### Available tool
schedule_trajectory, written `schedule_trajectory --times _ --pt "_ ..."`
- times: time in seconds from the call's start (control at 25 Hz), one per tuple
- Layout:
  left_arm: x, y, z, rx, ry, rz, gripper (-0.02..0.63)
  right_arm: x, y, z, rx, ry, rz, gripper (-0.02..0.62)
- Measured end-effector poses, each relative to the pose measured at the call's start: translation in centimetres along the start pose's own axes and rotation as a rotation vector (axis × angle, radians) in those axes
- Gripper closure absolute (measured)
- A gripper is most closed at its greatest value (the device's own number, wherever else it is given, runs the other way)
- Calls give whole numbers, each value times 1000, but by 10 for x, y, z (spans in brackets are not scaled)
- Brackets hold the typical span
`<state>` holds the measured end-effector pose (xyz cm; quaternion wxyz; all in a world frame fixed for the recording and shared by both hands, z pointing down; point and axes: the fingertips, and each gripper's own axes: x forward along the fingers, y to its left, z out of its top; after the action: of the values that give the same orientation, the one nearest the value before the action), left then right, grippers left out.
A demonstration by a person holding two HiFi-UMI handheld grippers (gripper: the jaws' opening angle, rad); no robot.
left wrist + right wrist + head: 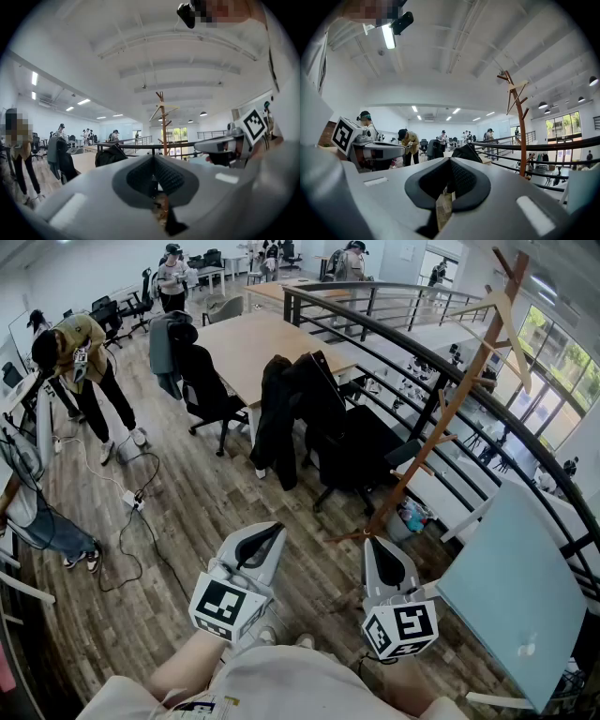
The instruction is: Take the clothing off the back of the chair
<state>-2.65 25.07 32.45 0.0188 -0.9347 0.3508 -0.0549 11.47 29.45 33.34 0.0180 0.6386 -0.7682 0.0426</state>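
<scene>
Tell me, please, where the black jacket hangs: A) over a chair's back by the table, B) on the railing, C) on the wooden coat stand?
A: the black jacket drapes over the back of the chair beside the table.

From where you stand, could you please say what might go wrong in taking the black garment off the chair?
The left claw and right claw are shut and far from the garment. The coat rack stands beside the chair; the pulled garment might snag it. The floor cable might trip you.
</scene>
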Motion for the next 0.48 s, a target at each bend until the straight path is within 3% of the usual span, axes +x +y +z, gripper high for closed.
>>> schedule_trajectory --times 0.48 --pt "16 -5 -8 7 17 -8 604 6 -15 -5 19 -6 -9 595"
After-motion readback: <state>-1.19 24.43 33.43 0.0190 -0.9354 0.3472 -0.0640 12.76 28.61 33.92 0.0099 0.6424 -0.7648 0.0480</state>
